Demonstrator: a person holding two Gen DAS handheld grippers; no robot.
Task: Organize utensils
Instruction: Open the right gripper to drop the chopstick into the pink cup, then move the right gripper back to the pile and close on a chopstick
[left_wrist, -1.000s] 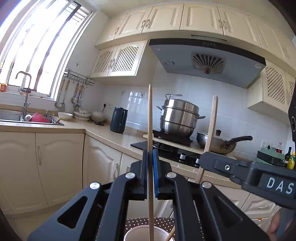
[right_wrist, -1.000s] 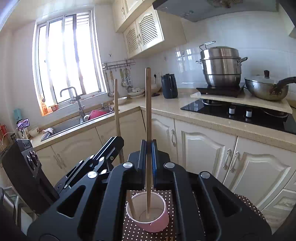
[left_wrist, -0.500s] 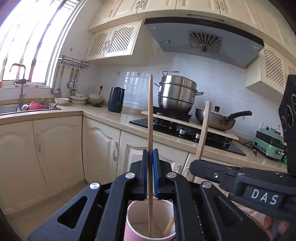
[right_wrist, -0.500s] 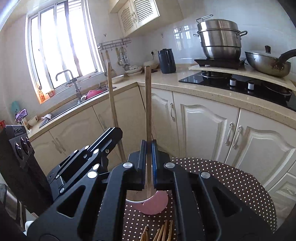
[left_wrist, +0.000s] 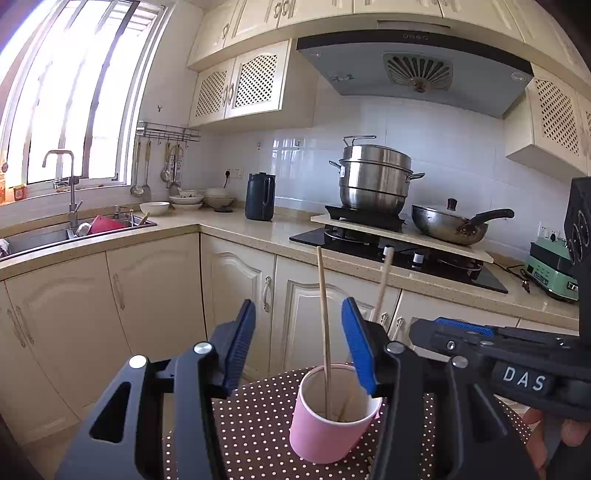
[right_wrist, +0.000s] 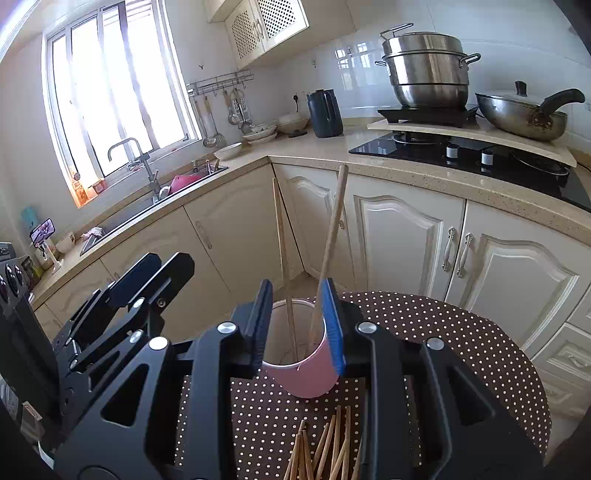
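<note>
A pink paper cup (left_wrist: 328, 421) stands on a round brown dotted table (left_wrist: 255, 424); it also shows in the right wrist view (right_wrist: 310, 373). Two wooden chopsticks stand in it: one (left_wrist: 324, 325) between my left jaws, the other (left_wrist: 382, 284) leaning right. My left gripper (left_wrist: 297, 339) is open above the cup and touches nothing. My right gripper (right_wrist: 297, 325) is open around the cup's rim, both chopsticks (right_wrist: 282, 266) (right_wrist: 330, 251) loose between its jaws. Several more chopsticks (right_wrist: 325, 450) lie on the table in front of the cup.
Cream kitchen cabinets (right_wrist: 406, 240) and a counter with a black hob (right_wrist: 472, 155), steamer pot (left_wrist: 375, 177), wok (left_wrist: 450, 225) and dark kettle (left_wrist: 260, 195) stand behind. A sink (left_wrist: 55, 236) is at the left under the window.
Both grippers were shut, each on a chopstick held upright over the cup. Both have opened and let go; the chopsticks now stand loose in the cup.
</note>
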